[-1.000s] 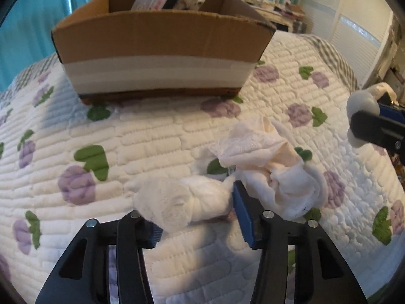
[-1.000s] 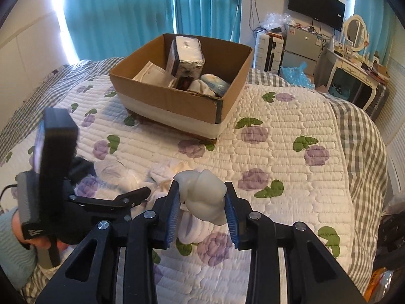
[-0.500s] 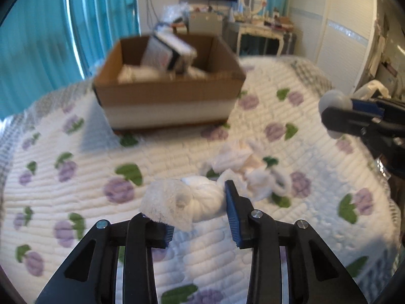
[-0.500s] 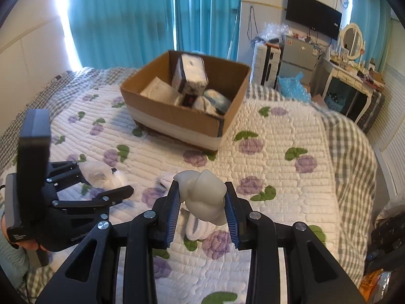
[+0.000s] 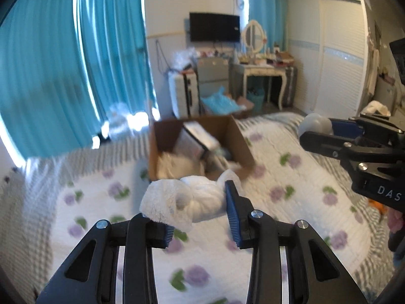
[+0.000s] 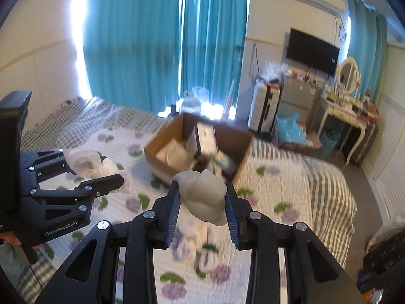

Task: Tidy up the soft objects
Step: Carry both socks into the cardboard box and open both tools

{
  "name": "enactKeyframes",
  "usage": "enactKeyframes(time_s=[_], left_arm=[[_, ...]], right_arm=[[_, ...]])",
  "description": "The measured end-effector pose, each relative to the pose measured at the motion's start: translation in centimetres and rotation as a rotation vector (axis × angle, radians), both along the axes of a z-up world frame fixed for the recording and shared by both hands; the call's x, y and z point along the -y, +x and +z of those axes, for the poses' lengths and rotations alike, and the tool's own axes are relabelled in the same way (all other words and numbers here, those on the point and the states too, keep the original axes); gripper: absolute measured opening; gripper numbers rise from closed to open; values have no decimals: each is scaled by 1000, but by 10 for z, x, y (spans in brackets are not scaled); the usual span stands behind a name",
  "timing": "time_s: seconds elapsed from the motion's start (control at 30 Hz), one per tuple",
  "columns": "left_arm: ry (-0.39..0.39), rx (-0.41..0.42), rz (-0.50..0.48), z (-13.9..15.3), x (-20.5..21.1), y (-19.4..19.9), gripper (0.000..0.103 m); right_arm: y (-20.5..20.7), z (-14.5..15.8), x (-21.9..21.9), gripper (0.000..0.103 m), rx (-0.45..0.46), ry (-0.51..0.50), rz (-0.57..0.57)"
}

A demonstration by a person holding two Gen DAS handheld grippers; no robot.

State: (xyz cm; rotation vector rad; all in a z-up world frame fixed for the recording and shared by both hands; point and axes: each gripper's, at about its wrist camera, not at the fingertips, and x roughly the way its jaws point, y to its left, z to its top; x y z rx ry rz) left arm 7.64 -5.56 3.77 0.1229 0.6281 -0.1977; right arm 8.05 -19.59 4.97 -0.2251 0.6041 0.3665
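My left gripper (image 5: pixel 198 211) is shut on a white knotted cloth bundle (image 5: pixel 187 201) and holds it high above the bed. It also shows in the right wrist view (image 6: pixel 88 162). My right gripper (image 6: pixel 202 202) is shut on a pale grey rolled sock bundle (image 6: pixel 203 197), also held in the air; it shows at the right of the left wrist view (image 5: pixel 315 124). An open cardboard box (image 5: pixel 243 141) with soft items and packets stands on the bed ahead (image 6: pixel 243 136). More white soft pieces (image 6: pixel 195 243) lie on the quilt below the right gripper.
The bed has a white quilt with purple flowers (image 5: pixel 291 202) and a grey checked edge (image 6: pixel 329 202). Teal curtains (image 5: pixel 63 76), a dresser with mirror (image 6: pixel 346 106), a TV (image 5: pixel 214 27) and a white wardrobe (image 5: pixel 336 58) stand behind.
Both grippers rose well above the bed with their bundles; the left view lifted from the quilt and now takes in the room. The box looks farther and lower.
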Motion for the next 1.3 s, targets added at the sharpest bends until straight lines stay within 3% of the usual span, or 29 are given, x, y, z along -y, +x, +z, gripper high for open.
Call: enactKeyframes(time_s=[0.23, 0.33, 0.67, 0.83, 0.9, 0.97, 1.03, 1.2, 1.3], left_arm=[[63, 17, 42, 6, -7, 76, 34], [49, 2, 48, -3, -8, 111, 34], [42, -34, 101, -64, -1, 184, 40], [85, -6, 109, -84, 5, 183, 51], [95, 9, 109, -86, 6, 179, 67], [83, 24, 117, -83, 3, 176, 87], [58, 39, 122, -77, -1, 171, 88], [14, 33, 122, -48, -5, 150, 88], [-2, 73, 123, -19, -5, 120, 88]], right_arm=[[70, 16, -24, 34, 39, -7, -13], [105, 12, -30, 34, 40, 4, -30], [211, -55, -39, 35, -36, 36, -74], [246, -89, -34, 48, -97, 53, -110], [254, -96, -30, 49, -100, 59, -142], [254, -95, -24, 66, -77, 73, -148], [248, -88, -19, 73, -46, 101, -152], [221, -53, -8, 73, 7, 117, -155], [194, -22, -4, 73, 42, 97, -154]])
